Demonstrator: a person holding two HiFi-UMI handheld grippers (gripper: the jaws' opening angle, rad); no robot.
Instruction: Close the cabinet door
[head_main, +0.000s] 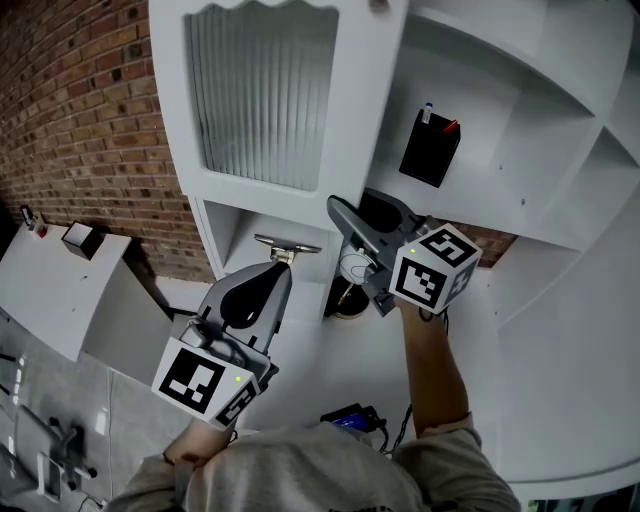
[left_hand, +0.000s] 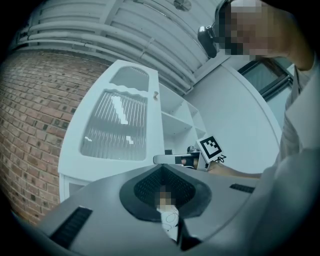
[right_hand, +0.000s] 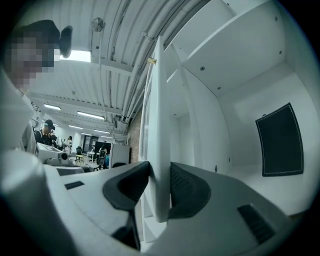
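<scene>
A brick wall (head_main: 80, 100) was located left of the cabinet door (head_main: 265, 95), and shelves (head_main: 530, 110) holding a pouch (head_main: 430, 148) right of it. Its edge was clamped by the right gripper (head_main: 352, 210); the left gripper (head_main: 280, 264) was positioned below it.
</scene>
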